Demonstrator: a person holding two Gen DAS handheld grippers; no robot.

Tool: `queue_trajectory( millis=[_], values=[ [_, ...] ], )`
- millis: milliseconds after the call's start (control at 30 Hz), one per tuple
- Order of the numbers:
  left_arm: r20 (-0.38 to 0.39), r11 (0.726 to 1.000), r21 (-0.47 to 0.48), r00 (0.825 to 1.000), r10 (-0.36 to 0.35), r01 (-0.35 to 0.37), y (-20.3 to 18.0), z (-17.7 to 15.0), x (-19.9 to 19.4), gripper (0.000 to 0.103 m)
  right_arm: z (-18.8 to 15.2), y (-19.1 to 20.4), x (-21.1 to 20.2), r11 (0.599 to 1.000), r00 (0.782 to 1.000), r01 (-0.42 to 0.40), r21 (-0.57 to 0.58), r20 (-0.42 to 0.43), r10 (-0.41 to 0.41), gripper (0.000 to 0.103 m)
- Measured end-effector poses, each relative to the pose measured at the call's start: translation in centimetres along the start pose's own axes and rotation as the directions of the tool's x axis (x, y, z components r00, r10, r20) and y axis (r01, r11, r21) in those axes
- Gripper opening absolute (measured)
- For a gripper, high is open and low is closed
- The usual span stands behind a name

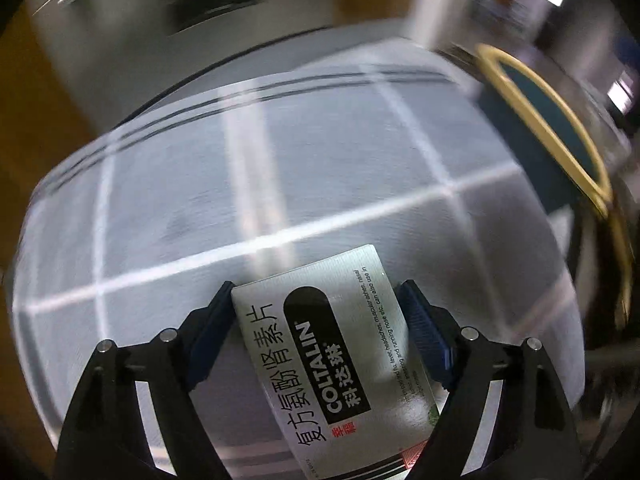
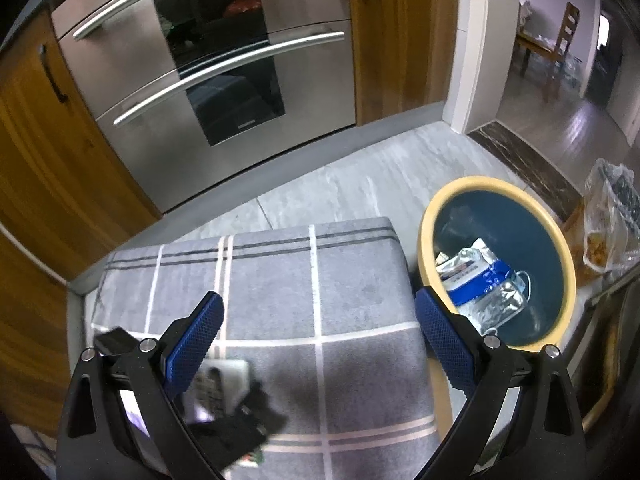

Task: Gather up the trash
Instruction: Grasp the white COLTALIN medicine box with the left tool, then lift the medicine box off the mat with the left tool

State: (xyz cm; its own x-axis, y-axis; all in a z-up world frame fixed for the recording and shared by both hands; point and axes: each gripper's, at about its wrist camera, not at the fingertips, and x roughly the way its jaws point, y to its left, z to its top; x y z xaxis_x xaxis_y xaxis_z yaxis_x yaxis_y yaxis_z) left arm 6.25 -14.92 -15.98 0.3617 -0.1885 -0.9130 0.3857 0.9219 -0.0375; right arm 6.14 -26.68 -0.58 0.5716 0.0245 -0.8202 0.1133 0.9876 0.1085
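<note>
1. Grey checked cloth [image 2: 280, 280] is spread over a raised surface on a grey tiled kitchen floor [image 2: 360, 168], in front of a steel oven [image 2: 208, 80] set among wooden cabinets [image 2: 40, 160].
2. Between the blue pads of the left gripper [image 1: 320, 320], a white medicine box [image 1: 340, 344] printed "COLTALIN" is seen above the cloth; the jaws stand wide, the left pad lies against the box edge, and whether the right pad presses on it cannot be told.
3. In the right wrist view, the box is seen blurred, low on the left of the cloth.
4. The right gripper [image 2: 320, 328] is held wide open over the cloth, and nothing is gripped by it.
5. A blue bin [image 2: 496, 264] with a yellow rim is placed just beside the right edge of the cloth; crumpled wrappers [image 2: 480, 280] are contained in it.
6. A clear plastic bag [image 2: 608, 216] is seen beyond the bin, and a wooden chair [image 2: 560, 40] in the far room.
</note>
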Motion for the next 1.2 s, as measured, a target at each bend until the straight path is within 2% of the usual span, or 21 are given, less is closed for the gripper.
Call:
queue_trajectory(
  millis=[100,167,200,233,267,333,433,467,533,567,767,867,1000,1067,1200],
  values=[
    [-0.002,0.998,0.065,1.000,0.021,-0.021,-1.8,-0.2,-0.3,0.082,0.1,-0.2,-0.1,1.000,1.000,-0.001,0.007,0.003,0.001,0.096],
    [-0.019,0.998,0.056,0.999,0.043,-0.042,-1.6,0.4,0.0,0.091,0.1,-0.4,-0.2,1.000,1.000,-0.002,0.016,0.004,0.002,0.096],
    [-0.044,0.997,0.021,0.996,0.072,-0.072,-1.2,0.0,-0.1,0.094,0.1,-0.4,-0.2,1.000,1.000,-0.003,0.019,0.005,0.003,0.096],
    [-0.067,0.997,-0.027,0.995,0.072,-0.074,-0.9,-0.5,-0.2,0.093,0.1,-0.4,-0.2,1.000,1.000,-0.005,0.020,0.005,0.004,0.096],
    [-0.083,0.995,-0.090,0.996,0.039,-0.046,-0.5,-1.2,-0.4,0.093,0.1,-0.4,-0.2,1.000,1.000,-0.004,0.019,0.004,0.004,0.096],
    [-0.109,0.986,-0.165,0.994,0.017,-0.035,0.0,-2.2,-0.6,0.093,0.2,-0.5,-0.2,1.000,1.000,-0.005,0.020,0.003,0.004,0.096],
    [-0.104,0.989,-0.133,0.993,0.051,-0.065,-0.7,-3.0,-0.6,0.092,0.2,-0.5,-0.3,1.000,1.000,-0.009,0.029,0.005,0.009,0.096],
    [-0.097,0.991,-0.105,0.993,0.068,-0.078,-1.2,-3.1,-0.6,0.090,0.2,-0.4,-0.3,1.000,1.000,-0.011,0.029,0.005,0.011,0.096],
    [-0.072,0.993,-0.083,0.994,0.078,-0.084,-2.0,-3.6,-0.9,0.080,0.2,-0.1,-0.2,1.000,1.000,-0.011,0.018,0.003,0.011,0.096],
    [-0.055,0.994,-0.072,0.996,0.076,-0.079,-2.2,-3.4,-1.1,0.072,0.2,-0.1,-0.2,1.000,1.000,-0.011,0.011,0.002,0.011,0.096],
    [-0.037,0.998,-0.063,0.999,0.022,-0.025,-0.5,-2.6,-0.4,0.071,0.2,-0.5,0.0,1.000,1.000,-0.001,0.016,-0.008,0.001,0.096],
    [-0.004,0.998,-0.060,1.000,0.030,-0.030,0.5,-1.7,-1.1,0.071,0.3,-0.6,-0.2,1.000,1.000,-0.005,0.023,-0.007,0.005,0.096],
    [0.081,0.996,-0.087,0.996,0.044,-0.036,2.9,-1.4,-4.5,0.071,-0.2,-0.7,-0.2,1.000,1.000,0.013,0.006,-0.005,-0.013,0.096],
    [0.119,0.996,-0.084,0.992,0.049,-0.039,4.2,-0.8,-6.2,0.071,-1.0,-0.8,0.1,1.000,0.999,0.020,-0.004,-0.035,-0.020,0.096],
    [0.227,0.995,-0.078,0.971,0.075,-0.059,7.2,0.2,-12.0,0.071,-4.0,0.1,-0.7,0.999,0.995,-0.003,-0.038,-0.096,-0.001,0.095]
  ],
)
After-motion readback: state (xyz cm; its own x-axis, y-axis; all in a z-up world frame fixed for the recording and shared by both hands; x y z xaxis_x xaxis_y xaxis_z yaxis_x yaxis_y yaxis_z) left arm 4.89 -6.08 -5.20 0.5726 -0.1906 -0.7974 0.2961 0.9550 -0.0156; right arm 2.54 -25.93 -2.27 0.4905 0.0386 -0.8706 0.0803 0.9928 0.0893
